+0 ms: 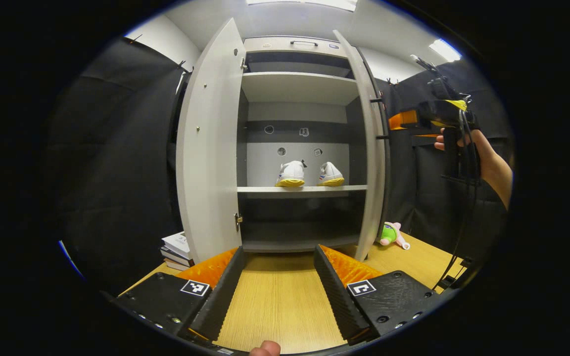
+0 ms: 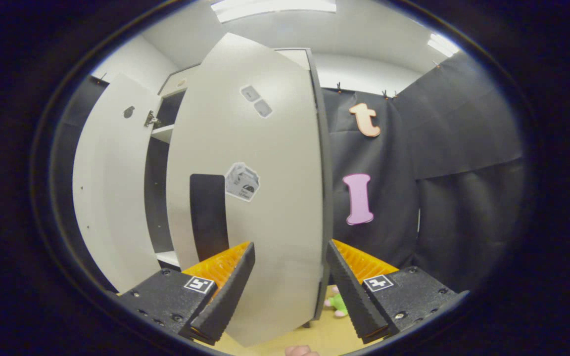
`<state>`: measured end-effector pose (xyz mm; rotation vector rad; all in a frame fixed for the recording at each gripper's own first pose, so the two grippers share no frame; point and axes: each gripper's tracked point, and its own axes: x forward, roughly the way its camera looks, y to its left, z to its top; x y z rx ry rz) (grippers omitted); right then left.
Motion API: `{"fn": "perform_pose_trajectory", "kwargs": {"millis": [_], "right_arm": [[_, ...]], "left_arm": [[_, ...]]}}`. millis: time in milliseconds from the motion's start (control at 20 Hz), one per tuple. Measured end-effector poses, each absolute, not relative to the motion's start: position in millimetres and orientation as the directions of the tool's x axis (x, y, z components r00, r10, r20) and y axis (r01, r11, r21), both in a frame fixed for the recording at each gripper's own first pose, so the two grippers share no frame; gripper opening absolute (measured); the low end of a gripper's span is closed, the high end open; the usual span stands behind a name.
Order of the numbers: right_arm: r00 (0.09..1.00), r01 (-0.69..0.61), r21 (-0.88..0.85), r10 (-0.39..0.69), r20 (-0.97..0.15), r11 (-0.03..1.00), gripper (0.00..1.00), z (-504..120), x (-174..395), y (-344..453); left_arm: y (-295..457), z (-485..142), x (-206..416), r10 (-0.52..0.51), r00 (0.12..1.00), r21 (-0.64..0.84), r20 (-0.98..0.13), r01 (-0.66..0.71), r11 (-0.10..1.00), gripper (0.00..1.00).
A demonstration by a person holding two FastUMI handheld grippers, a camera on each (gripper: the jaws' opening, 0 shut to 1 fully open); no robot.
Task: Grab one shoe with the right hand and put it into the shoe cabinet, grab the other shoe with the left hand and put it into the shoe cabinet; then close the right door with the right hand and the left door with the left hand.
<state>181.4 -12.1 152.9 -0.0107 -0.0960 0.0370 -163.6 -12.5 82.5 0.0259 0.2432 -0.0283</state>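
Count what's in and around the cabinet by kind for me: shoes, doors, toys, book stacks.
Shoes: 2, one beside the other on the middle shelf
Cabinet doors: 2, the left door and the right door, both open
Plush toys: 1
Book stacks: 1
Total: 6

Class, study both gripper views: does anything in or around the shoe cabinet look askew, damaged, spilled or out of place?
Nothing looks damaged or spilled. The two white, yellow-soled shoes stand upright, side by side, on the grey cabinet's middle shelf. The one oddity: a small green and pink plush toy lies on the wooden table beside the open right door.
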Motion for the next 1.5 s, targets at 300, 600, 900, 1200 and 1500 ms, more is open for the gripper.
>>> {"fn": "perform_pose_trajectory", "kwargs": {"millis": [300,600,900,1200,1500], "right_arm": [[0.994,-0.041,-0.024,0.043,0.102,0.999,0.95,154,210,11],[0.992,-0.002,-0.028,0.005,0.129,1.000,0.97,157,176,-18],[0.991,0.049,-0.065,-0.041,0.125,0.997,0.97,129,110,-41],[0.997,0.042,-0.005,-0.042,0.062,0.999,0.97,78,61,-39],[0.995,0.101,0.016,-0.101,0.027,0.995,0.97,15,29,-46]], "left_arm": [[0,77,-165,0.012,0.966,0.021,-0.257,-0.007,1.000,0.86],[-4,73,-164,0.009,0.965,0.017,-0.261,-0.005,1.000,0.86],[-19,74,-163,-0.028,0.966,0.014,-0.259,0.033,0.999,0.86],[-31,80,-166,-0.052,0.969,0.015,-0.241,0.057,0.998,0.86],[-38,82,-169,-0.063,0.969,0.014,-0.241,0.069,0.998,0.86]]}}
